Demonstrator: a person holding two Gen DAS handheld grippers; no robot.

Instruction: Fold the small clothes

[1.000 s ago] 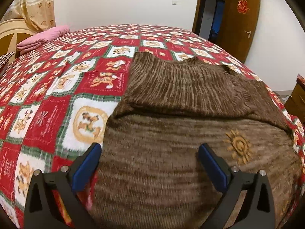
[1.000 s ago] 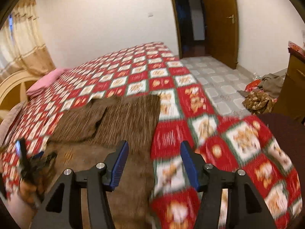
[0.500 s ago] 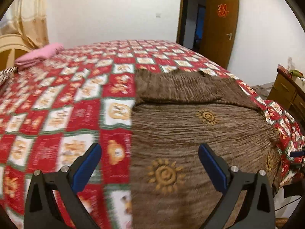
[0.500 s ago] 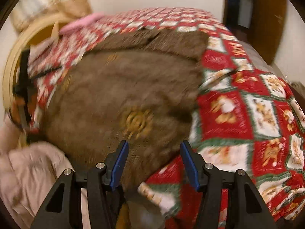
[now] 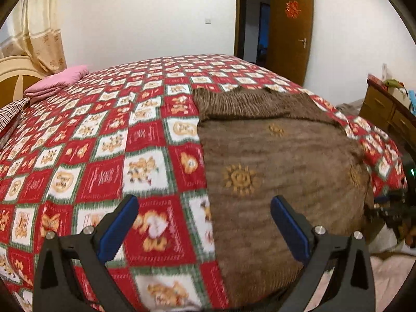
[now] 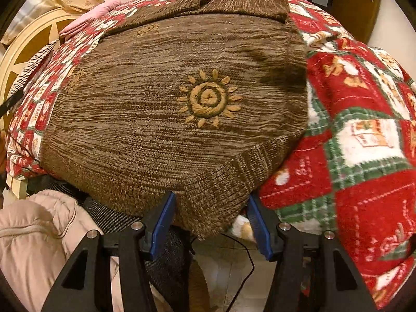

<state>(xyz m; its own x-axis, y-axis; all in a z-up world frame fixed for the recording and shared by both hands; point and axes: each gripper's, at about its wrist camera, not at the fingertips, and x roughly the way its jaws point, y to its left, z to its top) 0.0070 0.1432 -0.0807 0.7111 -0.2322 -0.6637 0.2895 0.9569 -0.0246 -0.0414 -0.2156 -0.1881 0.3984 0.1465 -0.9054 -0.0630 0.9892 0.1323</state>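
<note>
A brown knitted sweater (image 5: 273,161) with orange sun motifs lies flat on the red checked bedspread (image 5: 104,143), its sleeves folded across the top. My left gripper (image 5: 202,223) is open above the near part of the bed, and the sweater's left edge runs between its fingers. In the right wrist view the sweater (image 6: 169,98) fills the middle, and its ribbed hem corner (image 6: 221,182) hangs over the bed edge. My right gripper (image 6: 209,221) is open with that corner between its blue pads (image 6: 161,223); I see no squeeze on the fabric.
A pink folded cloth (image 5: 57,83) lies by the wooden headboard (image 5: 15,75). An open brown door (image 5: 291,31) is at the back and a wooden dresser (image 5: 387,111) at the right. Below the bed edge are a beige padded jacket (image 6: 39,239) and a black cable (image 6: 247,260) on the floor.
My left gripper has drawn back and leftward, so the sweater now sits further right in its view. My right gripper has swung down from the far bedspread to the sweater's hem corner.
</note>
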